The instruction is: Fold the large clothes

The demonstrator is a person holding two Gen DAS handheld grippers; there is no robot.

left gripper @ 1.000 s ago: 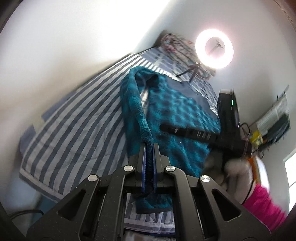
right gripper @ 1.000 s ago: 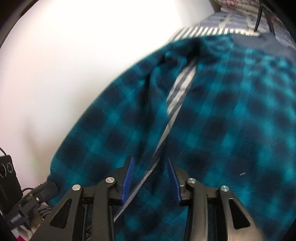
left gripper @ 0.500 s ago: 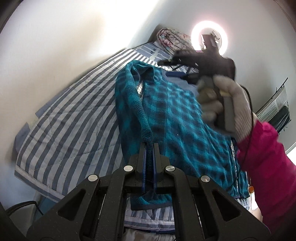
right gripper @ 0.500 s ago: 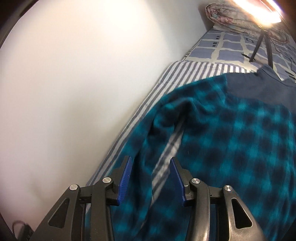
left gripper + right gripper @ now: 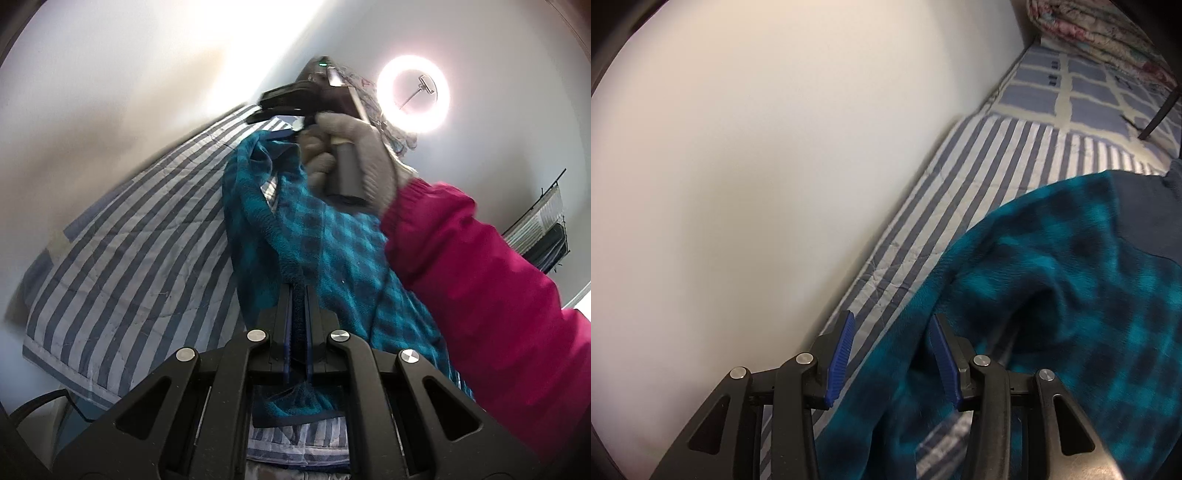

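Note:
A teal and dark checked fleece garment (image 5: 343, 251) lies on a blue-and-white striped bed cover (image 5: 140, 258). My left gripper (image 5: 298, 291) is shut on the garment's near edge and holds it lifted. My right gripper (image 5: 892, 325) is open and empty, its blue pads (image 5: 842, 347) just above the garment's sleeve (image 5: 1052, 295) near the wall side. In the left wrist view the right gripper (image 5: 295, 103) shows at the garment's far end, held by a gloved hand with a pink sleeve (image 5: 498, 295).
A pale wall (image 5: 757, 166) runs along the bed's far side. A folded patterned quilt (image 5: 1100, 33) lies at the head of the bed. A ring light (image 5: 415, 94) on a stand (image 5: 1160, 110) is there too. A rack (image 5: 543, 229) stands at the right.
My right gripper has moved along the garment toward its far end and the wall, staying open. My left gripper keeps its hold on the near edge.

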